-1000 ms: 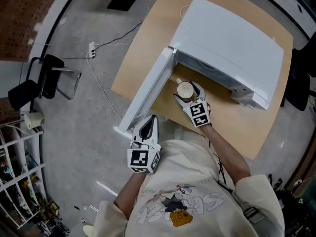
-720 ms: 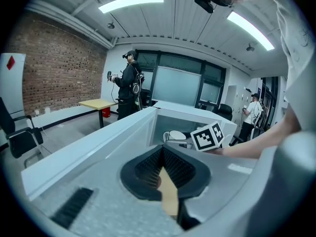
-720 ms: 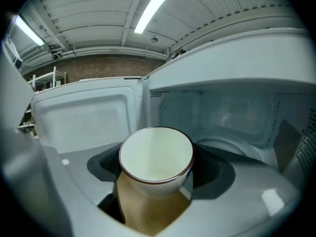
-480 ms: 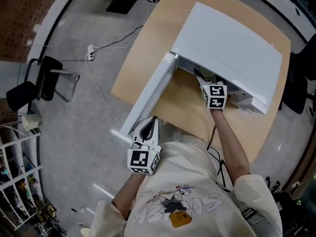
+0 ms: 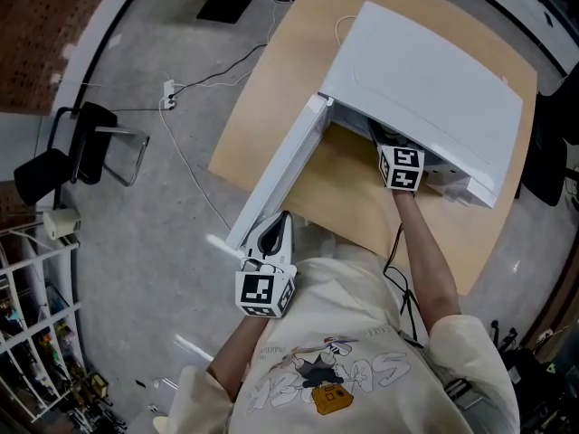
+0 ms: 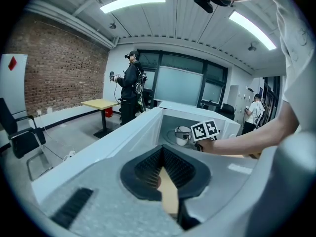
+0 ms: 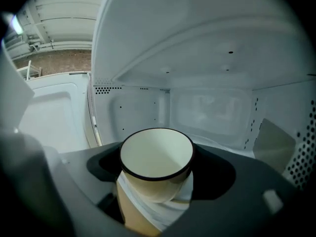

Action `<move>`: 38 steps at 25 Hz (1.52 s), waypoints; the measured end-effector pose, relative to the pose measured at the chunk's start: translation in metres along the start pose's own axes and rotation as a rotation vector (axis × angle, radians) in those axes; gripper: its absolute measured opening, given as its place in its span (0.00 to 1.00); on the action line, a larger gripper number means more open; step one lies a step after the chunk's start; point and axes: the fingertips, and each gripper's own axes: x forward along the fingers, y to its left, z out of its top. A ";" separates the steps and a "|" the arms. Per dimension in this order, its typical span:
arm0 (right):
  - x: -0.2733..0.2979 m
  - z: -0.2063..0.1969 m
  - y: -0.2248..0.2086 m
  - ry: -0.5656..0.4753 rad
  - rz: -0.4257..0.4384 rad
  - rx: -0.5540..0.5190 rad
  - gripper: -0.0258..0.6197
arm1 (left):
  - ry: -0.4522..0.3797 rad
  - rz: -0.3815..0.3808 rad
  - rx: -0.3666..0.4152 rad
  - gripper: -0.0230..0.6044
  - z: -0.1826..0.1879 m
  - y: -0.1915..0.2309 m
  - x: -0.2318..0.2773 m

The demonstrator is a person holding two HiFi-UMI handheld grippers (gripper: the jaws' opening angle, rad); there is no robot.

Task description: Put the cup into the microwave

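Note:
The white cup (image 7: 156,167) with a dark rim stands upright between the jaws of my right gripper (image 7: 157,181), which is shut on it. It is inside the white microwave (image 5: 425,70); the cavity's walls surround it in the right gripper view. From the head view only that gripper's marker cube (image 5: 403,167) shows at the opening, and the cup is hidden. The left gripper view shows the cup (image 6: 182,135) just inside the cavity. The door (image 5: 280,174) hangs open to the left. My left gripper (image 5: 274,229) is shut and empty by the door's outer end.
The microwave sits on a wooden table (image 5: 271,89). A black chair (image 5: 81,147) and a cable (image 5: 181,89) are on the grey floor to the left. People (image 6: 131,83) stand far off by a yellow table (image 6: 101,103).
My right gripper has carried the cup from in front of the opening into the microwave cavity. The left gripper has stayed by the door.

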 end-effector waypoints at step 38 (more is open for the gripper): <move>-0.241 0.017 0.088 -0.038 0.093 0.243 0.05 | 0.028 -0.446 0.062 0.04 0.025 -0.111 0.078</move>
